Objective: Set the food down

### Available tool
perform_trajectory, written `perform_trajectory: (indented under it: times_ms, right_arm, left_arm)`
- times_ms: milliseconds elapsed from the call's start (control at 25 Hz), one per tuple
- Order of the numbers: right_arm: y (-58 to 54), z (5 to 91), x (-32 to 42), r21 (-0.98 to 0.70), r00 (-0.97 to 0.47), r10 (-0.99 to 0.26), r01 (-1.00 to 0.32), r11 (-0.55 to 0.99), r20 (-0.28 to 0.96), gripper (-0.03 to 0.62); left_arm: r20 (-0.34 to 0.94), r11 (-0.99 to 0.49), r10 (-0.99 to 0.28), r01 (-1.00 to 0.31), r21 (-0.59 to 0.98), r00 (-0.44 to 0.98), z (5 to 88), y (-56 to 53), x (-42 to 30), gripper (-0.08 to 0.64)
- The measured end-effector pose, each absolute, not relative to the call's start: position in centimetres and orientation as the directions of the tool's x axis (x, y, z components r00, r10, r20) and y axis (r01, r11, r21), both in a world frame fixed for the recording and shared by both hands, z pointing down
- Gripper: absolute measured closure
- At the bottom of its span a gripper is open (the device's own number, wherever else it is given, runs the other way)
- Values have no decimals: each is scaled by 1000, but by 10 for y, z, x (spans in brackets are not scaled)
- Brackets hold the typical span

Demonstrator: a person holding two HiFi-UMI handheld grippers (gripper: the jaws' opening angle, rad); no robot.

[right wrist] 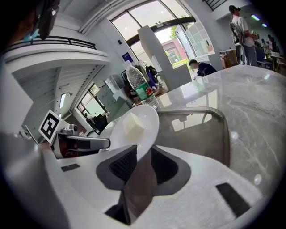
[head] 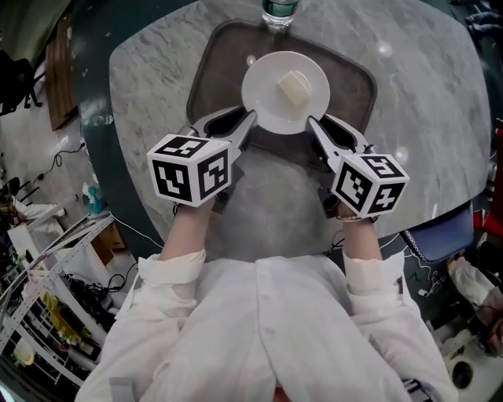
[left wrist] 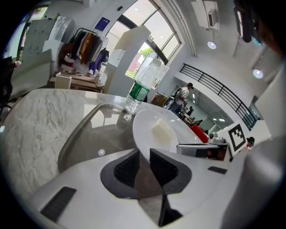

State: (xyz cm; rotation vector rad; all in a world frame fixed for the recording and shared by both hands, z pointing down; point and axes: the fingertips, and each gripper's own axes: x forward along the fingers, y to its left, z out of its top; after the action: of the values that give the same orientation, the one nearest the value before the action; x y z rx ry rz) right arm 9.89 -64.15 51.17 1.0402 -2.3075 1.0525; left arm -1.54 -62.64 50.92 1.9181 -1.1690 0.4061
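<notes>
A white plate [head: 271, 106] carries a pale cube of food [head: 295, 85] and hangs over a dark tray [head: 214, 69] on the round marble table [head: 149, 71]. My left gripper [head: 250, 124] is shut on the plate's left rim, and my right gripper [head: 310, 126] is shut on its right rim. In the left gripper view the plate [left wrist: 145, 125] edge sits between the dark pads, the food [left wrist: 161, 132] beyond. The right gripper view shows the plate [right wrist: 147, 120] rim pinched likewise, with the food [right wrist: 133, 126] on it.
A clear water bottle with a green label [head: 279, 12] stands at the tray's far edge, close behind the plate. The table's rim falls off to the left and right. Cluttered shelves and cables [head: 47, 298] lie on the floor at the left.
</notes>
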Motion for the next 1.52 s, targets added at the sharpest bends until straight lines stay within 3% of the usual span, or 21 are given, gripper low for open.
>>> perform_trajectory:
  times_ms: [1520]
  right_arm:
    - [-647,545,100,-403,-588,-392,-791,460,708,497]
  left_arm:
    - [723,-200,-492,-872,447,484,546,-627,-11,483]
